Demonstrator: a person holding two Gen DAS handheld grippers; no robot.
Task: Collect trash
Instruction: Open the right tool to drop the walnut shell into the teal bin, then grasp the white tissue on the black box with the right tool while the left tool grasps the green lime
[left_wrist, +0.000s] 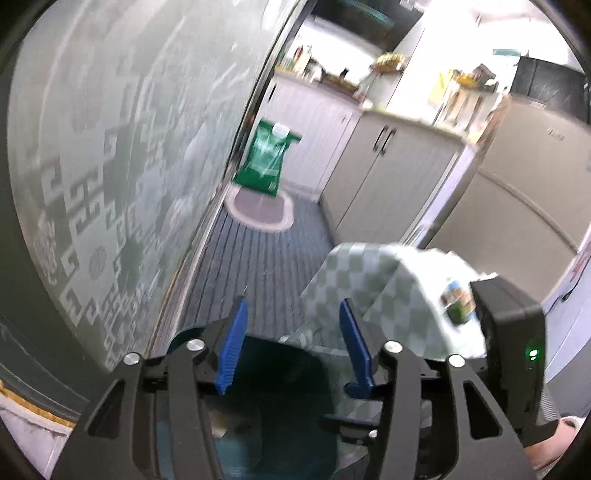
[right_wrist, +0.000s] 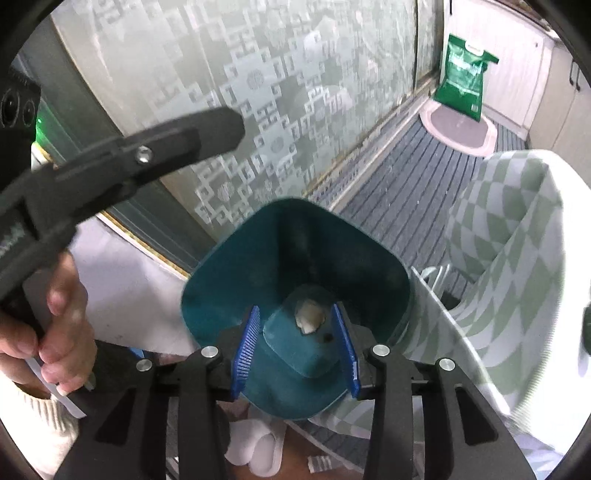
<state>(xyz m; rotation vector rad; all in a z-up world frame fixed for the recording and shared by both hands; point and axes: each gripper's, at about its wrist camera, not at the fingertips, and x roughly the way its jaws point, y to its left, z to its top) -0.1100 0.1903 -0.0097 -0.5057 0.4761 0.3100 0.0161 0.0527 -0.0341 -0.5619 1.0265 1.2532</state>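
Hanging over the teal bin (right_wrist: 295, 266) at the frame's centre, the right gripper (right_wrist: 295, 347) has its blue pads apart, nothing between them. A crumpled white trash piece (right_wrist: 309, 316) lies on the bin's bottom. The left gripper (left_wrist: 291, 343) is also spread and empty; the checkered cloth (left_wrist: 369, 280) is at right.

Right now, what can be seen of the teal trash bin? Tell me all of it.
The teal trash bin is a smooth, plastic-looking tub with a rounded-square rim, lidless, tapering to a smaller flat bottom. It stands on the floor between the frosted patterned glass door and a green-checked cloth. A crumpled pale scrap lies on its bottom, beside a small dark speck. The right gripper is poised above it, jaws open, empty. In the left wrist view the bin is mostly hidden.
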